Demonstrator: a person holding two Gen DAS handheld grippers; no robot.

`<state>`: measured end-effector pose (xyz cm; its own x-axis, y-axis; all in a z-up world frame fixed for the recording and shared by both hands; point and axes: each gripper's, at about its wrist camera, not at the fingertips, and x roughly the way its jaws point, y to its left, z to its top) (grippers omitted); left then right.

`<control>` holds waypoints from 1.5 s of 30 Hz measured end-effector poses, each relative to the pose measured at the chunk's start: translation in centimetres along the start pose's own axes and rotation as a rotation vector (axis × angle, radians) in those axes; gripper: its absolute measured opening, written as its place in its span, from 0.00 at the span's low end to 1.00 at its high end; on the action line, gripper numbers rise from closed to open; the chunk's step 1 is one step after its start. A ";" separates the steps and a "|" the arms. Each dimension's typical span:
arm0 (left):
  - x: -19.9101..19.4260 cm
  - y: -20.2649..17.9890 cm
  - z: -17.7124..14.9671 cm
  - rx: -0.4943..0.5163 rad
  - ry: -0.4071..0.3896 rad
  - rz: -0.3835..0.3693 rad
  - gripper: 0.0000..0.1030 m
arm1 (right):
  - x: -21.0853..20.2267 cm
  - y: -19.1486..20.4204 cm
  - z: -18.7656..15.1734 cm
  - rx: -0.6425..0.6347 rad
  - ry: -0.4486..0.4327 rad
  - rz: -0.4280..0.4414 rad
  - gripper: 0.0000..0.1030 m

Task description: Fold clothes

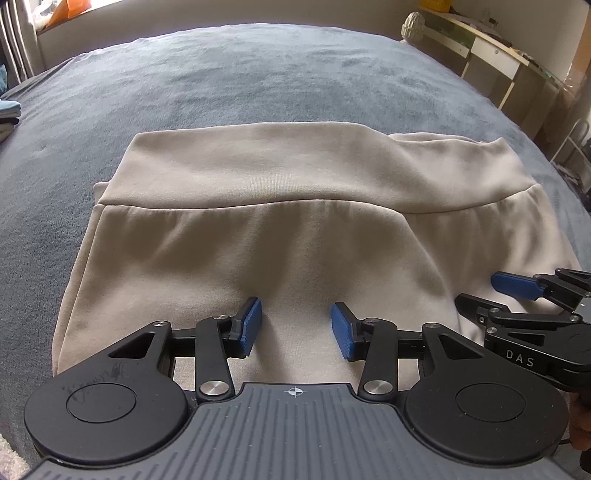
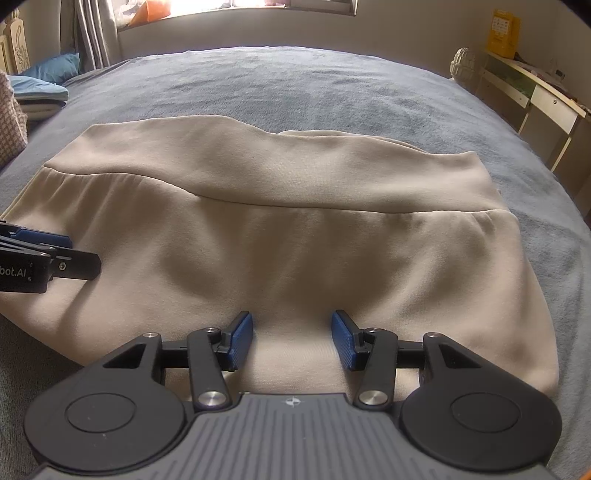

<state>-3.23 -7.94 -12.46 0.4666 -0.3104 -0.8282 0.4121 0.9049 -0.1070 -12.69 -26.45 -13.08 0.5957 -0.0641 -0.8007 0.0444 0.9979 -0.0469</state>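
A beige garment (image 1: pixel 280 236) lies folded on the grey-blue bed cover (image 1: pixel 236 85), its wide band (image 1: pixel 273 173) on the far side. My left gripper (image 1: pixel 297 328) hovers over the garment's near part, blue pads apart, with only flat cloth showing between them. In the right wrist view the same garment (image 2: pixel 295 240) fills the middle. My right gripper (image 2: pixel 292 338) stands open over its near edge, nothing pinched. Each gripper shows in the other's view: the right gripper (image 1: pixel 517 291) at the right edge, the left gripper (image 2: pixel 48 251) at the left edge.
A stack of folded clothes (image 2: pixel 37 96) sits at the bed's far left. A white desk with shelves (image 2: pixel 535 96) and a carved bedpost knob (image 2: pixel 461 64) stand at the right. Curtains (image 2: pixel 92 33) hang beside a bright window behind the bed.
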 end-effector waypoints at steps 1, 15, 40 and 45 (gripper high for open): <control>0.0 0.0 0.0 0.002 0.000 0.001 0.41 | 0.0 0.0 0.0 0.000 -0.001 0.000 0.49; 0.0 -0.4 -0.1 0.020 -0.003 0.012 0.42 | 0.1 0.1 -0.1 0.005 -0.010 -0.004 0.50; -0.3 -0.4 -0.4 0.042 -0.026 0.018 0.44 | 0.1 0.3 -0.1 0.004 -0.008 -0.006 0.50; -1.6 -0.6 -0.5 0.062 -0.097 0.028 0.47 | 0.2 0.3 0.0 0.006 -0.010 -0.007 0.50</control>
<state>-4.63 -7.87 -11.33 0.5509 -0.3149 -0.7729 0.4442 0.8947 -0.0479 -12.61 -26.14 -13.24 0.6031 -0.0707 -0.7945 0.0529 0.9974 -0.0486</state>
